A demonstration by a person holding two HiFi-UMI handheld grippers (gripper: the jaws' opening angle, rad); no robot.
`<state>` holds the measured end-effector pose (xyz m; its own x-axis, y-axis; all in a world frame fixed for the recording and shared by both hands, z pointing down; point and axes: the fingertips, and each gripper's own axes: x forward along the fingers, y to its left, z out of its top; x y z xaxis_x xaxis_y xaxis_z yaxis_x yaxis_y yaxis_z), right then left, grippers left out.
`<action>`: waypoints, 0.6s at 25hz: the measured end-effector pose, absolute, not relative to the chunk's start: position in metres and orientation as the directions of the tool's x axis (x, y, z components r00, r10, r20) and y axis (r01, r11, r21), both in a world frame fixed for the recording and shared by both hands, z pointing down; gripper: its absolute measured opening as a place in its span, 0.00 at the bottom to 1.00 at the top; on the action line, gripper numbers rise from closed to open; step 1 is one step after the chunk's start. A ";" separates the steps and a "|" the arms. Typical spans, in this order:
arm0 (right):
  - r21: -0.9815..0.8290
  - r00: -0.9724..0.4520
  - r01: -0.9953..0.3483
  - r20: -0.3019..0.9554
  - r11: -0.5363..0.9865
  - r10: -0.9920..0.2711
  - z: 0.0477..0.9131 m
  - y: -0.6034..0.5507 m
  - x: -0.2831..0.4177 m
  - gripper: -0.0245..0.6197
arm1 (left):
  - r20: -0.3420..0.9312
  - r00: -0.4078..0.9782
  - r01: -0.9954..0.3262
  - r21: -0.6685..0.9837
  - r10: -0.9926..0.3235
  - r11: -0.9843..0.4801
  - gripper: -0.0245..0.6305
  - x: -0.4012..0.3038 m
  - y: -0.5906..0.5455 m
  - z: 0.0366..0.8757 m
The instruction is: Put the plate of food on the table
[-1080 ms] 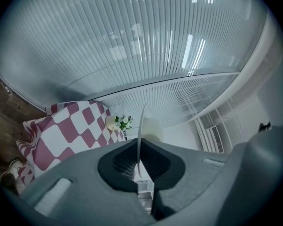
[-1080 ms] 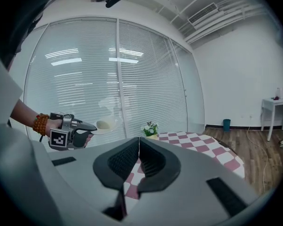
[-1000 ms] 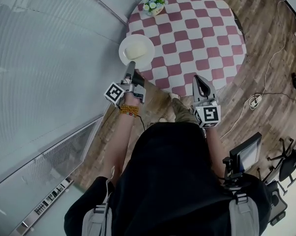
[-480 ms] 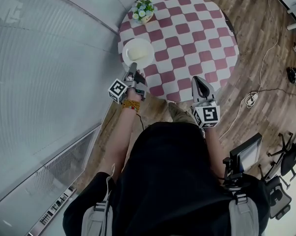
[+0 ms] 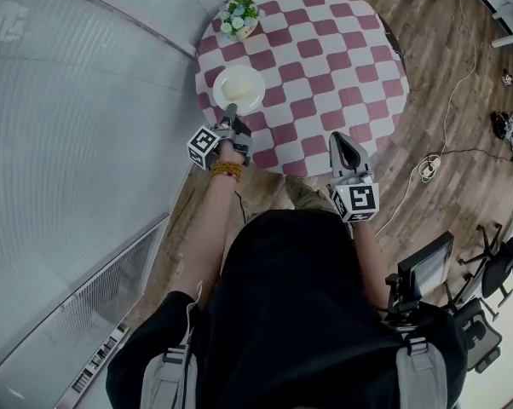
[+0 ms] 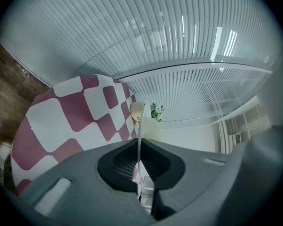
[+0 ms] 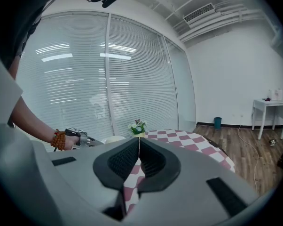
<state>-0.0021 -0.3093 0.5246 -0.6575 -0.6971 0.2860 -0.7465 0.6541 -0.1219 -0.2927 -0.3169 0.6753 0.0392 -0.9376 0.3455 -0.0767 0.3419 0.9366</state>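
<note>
Your table (image 5: 325,58): maroon-and-white checks. The plate (image 5: 221,92) is white, the food (image 5: 238,85) pale cream. The flowers (image 5: 239,8) are white over green leaves. The floor (image 5: 461,66) is brown wood grain. Left gripper (image 5: 230,111) and right gripper (image 5: 341,140): grey bodies, black-and-white marker squares. Your wrist beads (image 5: 226,170) are orange-brown and your top (image 5: 291,296) black.

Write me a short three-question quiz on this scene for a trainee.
1. True or false: the right gripper holds the plate.
2. Where are the flowers? A, at the far edge of the table; B, in the right gripper; C, on the plate.
3. Fill in: the left gripper grips the plate by its ____.
Key: 1 false; 2 A; 3 rim.
</note>
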 end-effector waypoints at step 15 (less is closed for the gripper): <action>-0.126 -0.621 -0.774 0.335 0.620 -0.708 0.540 -0.312 0.013 0.05 | 0.442 0.007 0.001 0.897 -0.897 0.442 0.06 -0.301 -0.332 0.724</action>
